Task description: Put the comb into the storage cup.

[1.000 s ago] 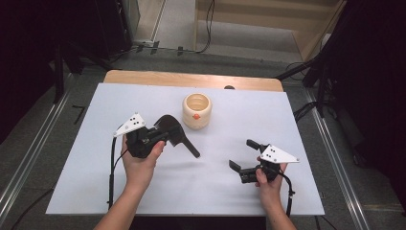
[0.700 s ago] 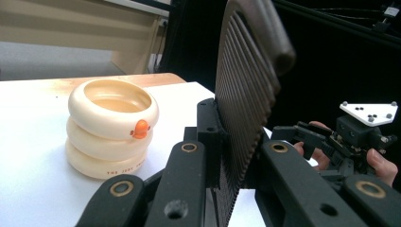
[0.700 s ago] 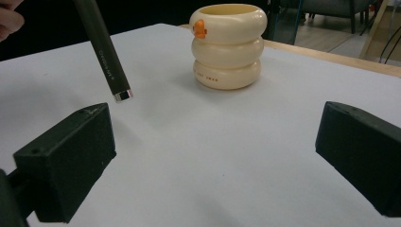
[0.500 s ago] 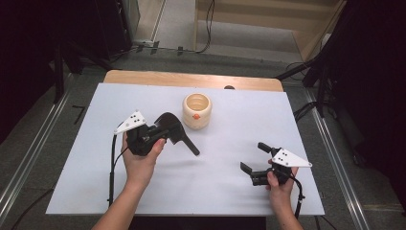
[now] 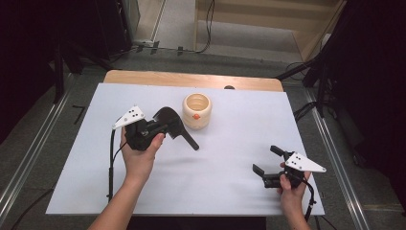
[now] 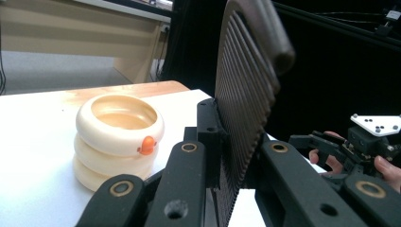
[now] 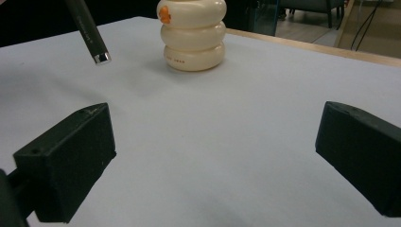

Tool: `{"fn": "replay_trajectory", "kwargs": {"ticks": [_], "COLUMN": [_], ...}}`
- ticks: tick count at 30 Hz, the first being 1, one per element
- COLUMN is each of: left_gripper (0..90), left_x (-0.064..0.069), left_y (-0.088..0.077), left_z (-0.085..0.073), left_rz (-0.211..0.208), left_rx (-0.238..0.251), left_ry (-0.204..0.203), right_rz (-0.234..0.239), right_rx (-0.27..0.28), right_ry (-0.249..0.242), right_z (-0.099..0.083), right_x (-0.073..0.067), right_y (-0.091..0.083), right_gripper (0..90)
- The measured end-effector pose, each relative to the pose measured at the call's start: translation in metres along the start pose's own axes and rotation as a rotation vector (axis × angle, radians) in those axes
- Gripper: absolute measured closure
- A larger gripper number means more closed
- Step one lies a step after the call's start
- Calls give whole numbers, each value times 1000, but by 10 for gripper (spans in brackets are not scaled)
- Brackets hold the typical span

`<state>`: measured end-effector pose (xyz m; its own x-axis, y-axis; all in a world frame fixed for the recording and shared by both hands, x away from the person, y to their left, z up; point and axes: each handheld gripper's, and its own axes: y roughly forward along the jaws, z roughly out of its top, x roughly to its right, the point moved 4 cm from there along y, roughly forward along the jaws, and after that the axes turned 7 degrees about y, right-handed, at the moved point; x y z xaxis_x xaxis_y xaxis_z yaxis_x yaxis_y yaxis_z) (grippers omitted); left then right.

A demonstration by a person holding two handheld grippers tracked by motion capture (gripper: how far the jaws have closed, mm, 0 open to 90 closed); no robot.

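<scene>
My left gripper (image 5: 160, 127) is shut on a black ribbed spatula (image 5: 168, 120), held above the white table left of centre. In the left gripper view the spatula blade (image 6: 246, 94) stands on edge between the jaws of the left gripper (image 6: 231, 151). Its handle (image 5: 190, 142) points toward the table's middle, and the handle tip (image 7: 90, 35) hangs in the air. A cream ringed pot (image 5: 197, 111) with an orange dot stands just right of the spatula. My right gripper (image 5: 267, 160) is open and holds nothing, low over the table near the front right corner.
The white table top (image 5: 230, 143) has a wooden strip (image 5: 191, 79) along its far edge. The pot (image 7: 192, 33) stands ahead of the right gripper (image 7: 213, 156) across bare table. Metal rails (image 5: 28, 153) run along both sides of the table. The person's other hand and the right gripper (image 6: 350, 146) lie past the blade.
The right gripper has drawn back toward the front right corner of the table, still open. The left gripper and spatula have barely moved.
</scene>
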<state>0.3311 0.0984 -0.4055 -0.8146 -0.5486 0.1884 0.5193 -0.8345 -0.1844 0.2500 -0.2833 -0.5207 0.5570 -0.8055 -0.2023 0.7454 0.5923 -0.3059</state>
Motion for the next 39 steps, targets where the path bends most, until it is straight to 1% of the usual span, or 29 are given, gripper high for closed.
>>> {"fn": "replay_trajectory", "kwargs": {"ticks": [2, 3, 8, 17, 21, 23, 31, 37, 39], "left_gripper": [840, 840, 841, 840, 841, 841, 841, 841, 840], "left_x": [0, -1, -2, -5, -7, -8, -11, -17, -18], "left_y": [0, 0, 1, 4, 5, 6, 9, 10, 10], "left_z": [2, 3, 9, 16, 18, 19, 25, 31, 33], "left_rz": [-3, -2, -4, -1, -3, -1, -4, 0, 4], "left_rx": [5, 3, 8, 18, 23, 19, 30, 45, 43], "left_ry": [0, 9, 11, 4, 3, 4, 2, -1, 1], "right_rz": [0, -2, -12, -25, -49, -48, -54, -70, -69], "right_rx": [4, 3, 0, -1, -3, 1, 2, 18, 18], "right_ry": [1, 3, 1, 8, 6, 12, 11, 32, 30], "right_z": [-1, -1, -3, -6, -7, -8, -10, -9, -10], "right_x": [2, 3, 6, 12, 16, 18, 19, 21, 21], "right_y": [-2, -4, -9, -19, -24, -26, -26, -28, -28], "right_gripper": [0, 0, 0, 0, 0, 0, 0, 0, 0]}}
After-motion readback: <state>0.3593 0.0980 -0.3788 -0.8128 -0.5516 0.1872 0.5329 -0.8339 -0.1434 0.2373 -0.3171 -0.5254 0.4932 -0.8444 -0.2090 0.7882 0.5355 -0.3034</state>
